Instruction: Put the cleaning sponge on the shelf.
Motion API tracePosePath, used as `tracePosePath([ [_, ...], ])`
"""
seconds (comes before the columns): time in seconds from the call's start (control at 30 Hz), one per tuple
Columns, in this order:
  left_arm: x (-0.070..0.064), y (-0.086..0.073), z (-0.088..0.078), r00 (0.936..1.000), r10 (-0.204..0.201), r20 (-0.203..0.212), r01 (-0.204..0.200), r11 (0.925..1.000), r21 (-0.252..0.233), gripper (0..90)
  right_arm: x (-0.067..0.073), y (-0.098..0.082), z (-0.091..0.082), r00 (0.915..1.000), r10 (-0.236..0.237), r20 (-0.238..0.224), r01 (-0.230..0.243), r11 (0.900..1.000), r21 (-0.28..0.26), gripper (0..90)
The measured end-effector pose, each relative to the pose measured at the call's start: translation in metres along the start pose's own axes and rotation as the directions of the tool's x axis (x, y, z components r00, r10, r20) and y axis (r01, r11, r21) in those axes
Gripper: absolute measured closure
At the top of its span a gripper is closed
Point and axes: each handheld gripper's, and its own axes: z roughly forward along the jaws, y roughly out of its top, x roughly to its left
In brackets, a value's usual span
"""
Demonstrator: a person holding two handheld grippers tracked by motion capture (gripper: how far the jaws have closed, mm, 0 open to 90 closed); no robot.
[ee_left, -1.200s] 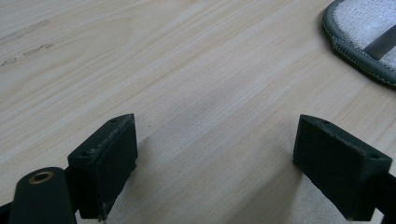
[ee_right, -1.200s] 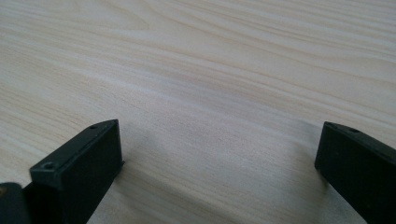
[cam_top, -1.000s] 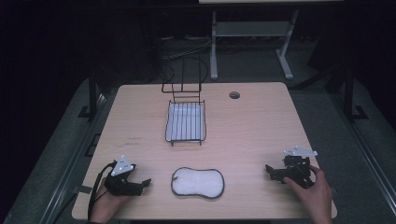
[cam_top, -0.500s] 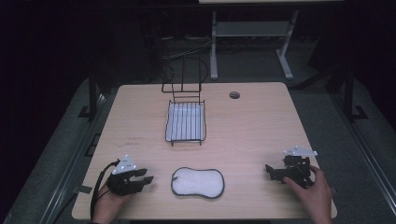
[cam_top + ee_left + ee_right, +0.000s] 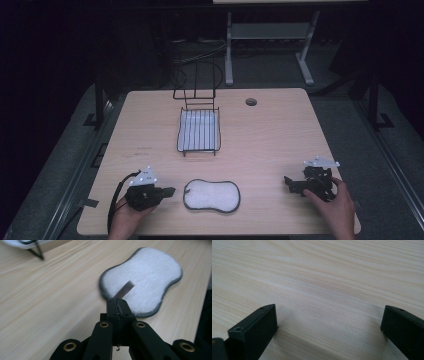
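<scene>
2 grippers sit at the near edge of the table (image 5: 280, 130) in the high view. Your left gripper (image 5: 167, 191) points at the white mat (image 5: 211, 195) and stops just short of its left end. Your right gripper (image 5: 290, 183) rests well apart on the other side. The mat lies flat between them, near the front edge, and the wire rack (image 5: 199, 131) stands farther back at the middle of the table. You look to be at the approach step, with the mat not yet taken.

In the left gripper view, your left gripper (image 5: 117, 301) has just been closing and its jaws now meet tip to tip with nothing between them. The mat (image 5: 147, 282) lies just ahead with its dark border toward the tips. A thin grey strip (image 5: 125, 289) rises from the tips; I cannot tell what it is. To pick up the mat, you would need to spread the jaws again and bring 1 of them under that border.

In the right gripper view, your right gripper (image 5: 329, 322) stands wide apart over bare wood, gripping nothing. Only 1 leg of the rack (image 5: 37, 252) shows in the left gripper view, blurred and cut off by the frame.
</scene>
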Motion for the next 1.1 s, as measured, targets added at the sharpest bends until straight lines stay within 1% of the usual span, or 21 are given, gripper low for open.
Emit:
tracePosePath([
  [0.07,-0.004,0.003,0.005,0.9997,0.007,0.022,-0.007,1.0000,0.001,89.7,0.000,0.000,0.000,1.0000,-0.002,0.001,0.002,1.000,-0.001,0.2],
  [0.2,-0.015,0.010,0.016,0.9977,0.035,0.058,-0.036,0.9993,0.013,89.7,0.000,0.000,0.000,1.0000,-0.002,0.001,0.002,1.000,-0.001,0.2],
  [0.33,-0.021,0.014,0.024,0.9959,0.046,0.079,-0.047,0.9987,0.020,89.7,0.000,0.000,0.000,1.0000,-0.002,0.001,0.002,1.000,-0.001,0.2],
  [0.5,-0.024,0.015,0.032,0.9940,0.058,0.093,-0.062,0.9973,0.040,89.7,0.000,0.000,0.000,1.0000,-0.002,0.001,0.002,1.000,-0.001,0.2],
  [0.7,-0.024,0.015,0.038,0.9935,0.070,0.090,-0.075,0.9953,0.061,89.7,0.000,0.000,0.000,1.0000,-0.002,0.001,0.002,1.000,-0.001,0.2],
  [0.73,-0.023,0.015,0.039,0.9939,0.064,0.090,-0.069,0.9959,0.058,89.7,0.000,0.000,0.000,1.0000,-0.002,0.001,0.002,1.000,-0.001,0.2],
  [0.97,-0.017,0.019,0.042,0.9951,0.075,0.064,-0.079,0.9951,0.060,89.7,0.000,0.000,0.000,1.0000,-0.001,0.001,0.001,1.000,-0.001,0.2],
  [1.1,-0.012,0.023,0.044,0.9957,0.084,0.038,-0.087,0.9939,0.068,89.7,0.000,0.000,0.000,1.0000,-0.002,0.001,0.002,1.000,-0.001,0.2],
])
